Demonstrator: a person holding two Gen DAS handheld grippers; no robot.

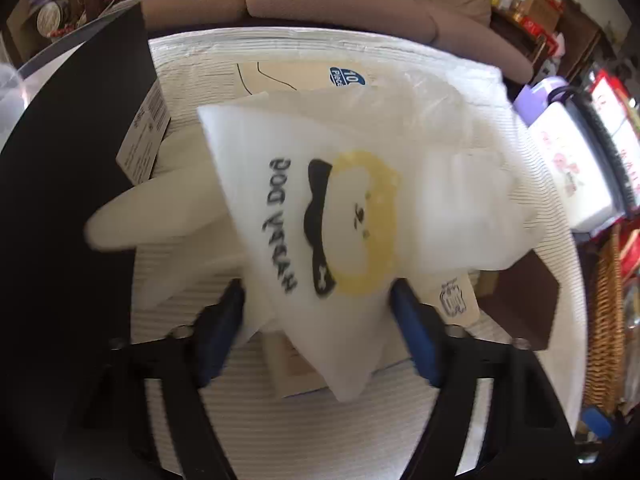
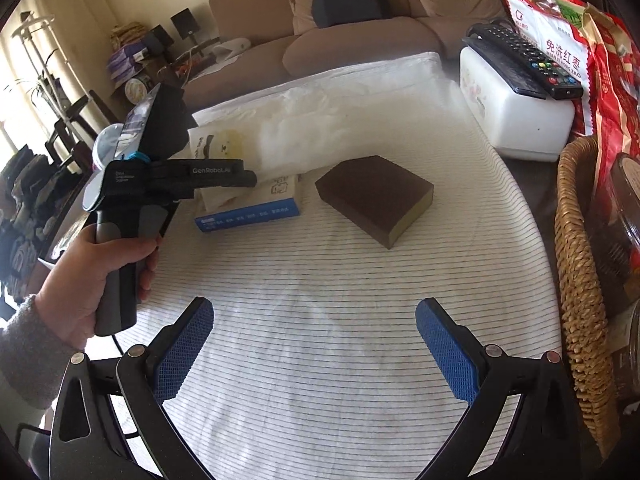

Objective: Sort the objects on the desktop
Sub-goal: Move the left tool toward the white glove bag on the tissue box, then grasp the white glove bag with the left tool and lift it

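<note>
Striped white cloth (image 2: 320, 312) covers the round table, with a brown sofa (image 2: 360, 36) behind it and a wicker basket (image 2: 580, 264) at the right edge.

Nearest in the right wrist view, the right gripper (image 2: 314, 344) hangs just above bare cloth with its blue-padded fingers spread wide and nothing between them. Straight ahead of it, a little right of centre, lies the brown sponge block (image 2: 374, 200), flat on the cloth, one corner turned toward the gripper and its yellow-green side facing right. The right gripper is the nearer of the two to this block, and a forward reach along its own fingers would meet it corner-first, so I judge the wrist needs a turn to take it across flat sides.

Left of the block, just beyond it, sits the blue-edged box (image 2: 248, 210), its long axis running left to right. Over that box the left gripper (image 1: 318, 312), held by the left hand (image 2: 100, 280), points to the right, across the right gripper's line. Its fingers are closed on a white plastic bag (image 1: 340, 216) printed with a yellow-ringed dog face; the bag's long axis runs away from the fingers, out over the box. A pale glove (image 1: 160, 220) sticks out from beneath the bag to the left.

Farther back lie a clear plastic packet (image 2: 344, 128), then a white appliance (image 2: 516, 116) carrying remote controls (image 2: 520, 60).
</note>
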